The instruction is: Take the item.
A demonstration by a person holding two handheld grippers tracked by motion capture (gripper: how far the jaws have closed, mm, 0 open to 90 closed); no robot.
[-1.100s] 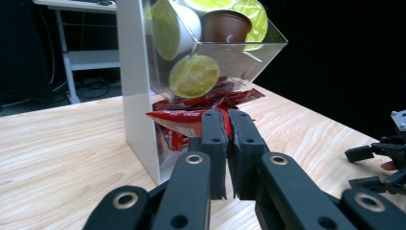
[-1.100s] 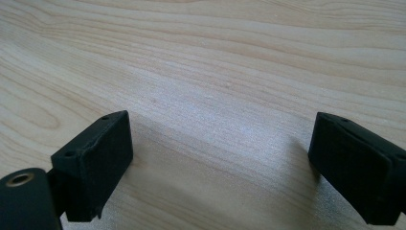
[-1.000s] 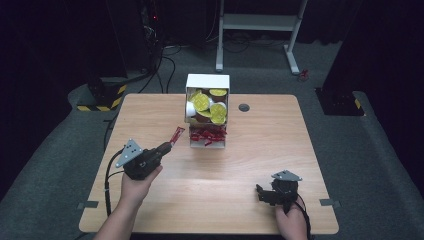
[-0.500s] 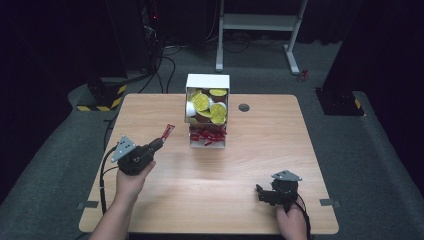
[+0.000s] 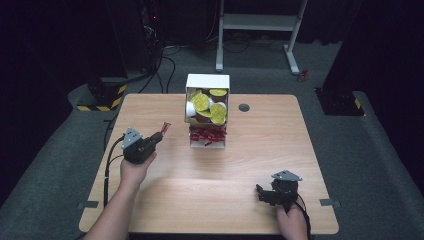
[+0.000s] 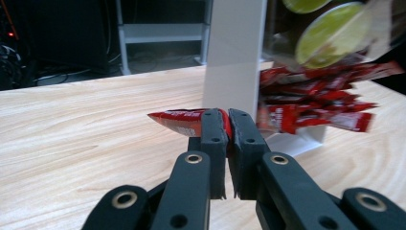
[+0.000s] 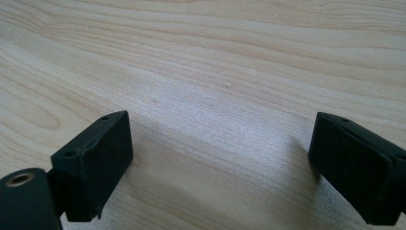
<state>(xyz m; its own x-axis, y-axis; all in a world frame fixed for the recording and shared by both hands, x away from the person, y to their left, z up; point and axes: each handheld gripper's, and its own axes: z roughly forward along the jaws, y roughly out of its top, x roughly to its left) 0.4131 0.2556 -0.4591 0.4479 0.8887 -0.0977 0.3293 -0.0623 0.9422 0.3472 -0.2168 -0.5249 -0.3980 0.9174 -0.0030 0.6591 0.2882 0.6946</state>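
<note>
- The left claw point(image 5: 159, 134) is clenched on a red packet point(image 6: 184, 120); in the left gripper view the packet sticks out to the left of the jaws, pinched at one end between them.
- In the high view the packet point(image 5: 165, 126) hangs in the air above the table point(image 5: 210, 190), left of the white box point(image 5: 207, 82) and apart from it.
- The box stands at the far middle of the table, its front open: green-lidded cups point(image 5: 210, 107) fill the upper part, and a heap of red packets point(image 5: 206, 136) lies in the tray at its foot.
- The right claw point(image 5: 264, 195) is released, jaws wide apart; it rests low at the near right of the table, and the right gripper view shows bare wood between the jaws.
- A small dark round disc point(image 5: 244, 107) sits in the tabletop just right of the box.
</note>
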